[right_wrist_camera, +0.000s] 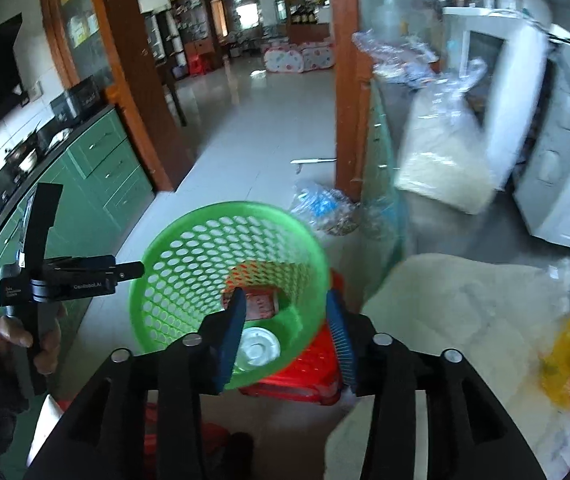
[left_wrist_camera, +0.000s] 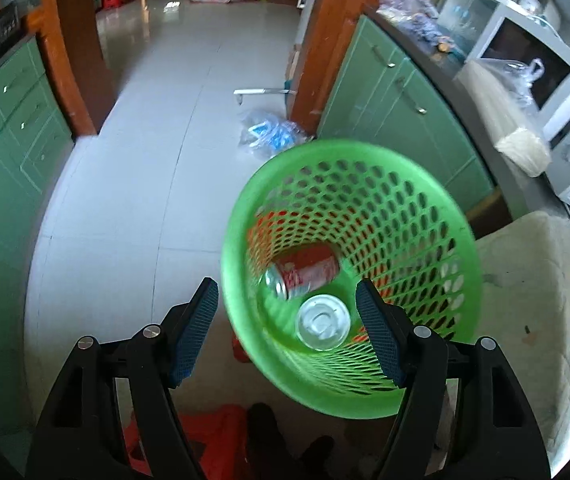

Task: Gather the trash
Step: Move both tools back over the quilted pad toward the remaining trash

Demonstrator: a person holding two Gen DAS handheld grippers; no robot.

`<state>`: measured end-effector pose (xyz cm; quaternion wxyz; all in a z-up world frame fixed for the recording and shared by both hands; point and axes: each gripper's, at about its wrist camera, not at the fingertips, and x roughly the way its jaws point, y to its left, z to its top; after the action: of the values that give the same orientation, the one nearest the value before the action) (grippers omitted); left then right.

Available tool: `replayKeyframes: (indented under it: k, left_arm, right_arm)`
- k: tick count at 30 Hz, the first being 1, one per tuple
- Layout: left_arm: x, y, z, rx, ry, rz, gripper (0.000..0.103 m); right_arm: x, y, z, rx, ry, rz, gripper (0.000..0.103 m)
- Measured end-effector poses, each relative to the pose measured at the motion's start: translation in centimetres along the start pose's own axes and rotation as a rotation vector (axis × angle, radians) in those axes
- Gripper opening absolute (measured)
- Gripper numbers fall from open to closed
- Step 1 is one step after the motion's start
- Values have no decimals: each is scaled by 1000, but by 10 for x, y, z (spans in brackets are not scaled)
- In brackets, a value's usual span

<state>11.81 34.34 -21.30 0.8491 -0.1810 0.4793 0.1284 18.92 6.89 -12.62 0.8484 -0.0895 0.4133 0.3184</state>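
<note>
Over green basket [right_wrist_camera: 189, 264] | both jaws apart, empty | cans [left_wrist_camera: 305, 274] inside

A green perforated basket [left_wrist_camera: 365, 208] fills the lower right of the left wrist view and the lower middle of the right wrist view, mouth toward the camera. On its bottom lies a red can [left_wrist_camera: 305, 274] on its side. Just below it in the frame a second can [left_wrist_camera: 323, 322] shows its silvery round end.
</note>
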Motion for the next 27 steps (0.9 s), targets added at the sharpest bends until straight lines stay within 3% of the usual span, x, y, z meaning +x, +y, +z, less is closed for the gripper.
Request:
replayKeyframes:
  k: [8, 12, 22, 27]
  left_arm:
    - [-36, -75, 2, 120, -65, -99, 71]
    - [-50, -124, -3, 191, -83, -169, 71]
    - [-69, -243, -22, 389, -76, -331, 71]
    - [-67, -303, -33, 502, -54, -388, 71]
  right_arm:
    - [-66, -63, -44, 107, -44, -143, 53]
    - [-104, -105, -75, 171, -55, -261, 58]
    - [-181, -218, -139, 438, -83, -505, 73]
    - [-195, -255, -165, 530, -77, -546, 77]
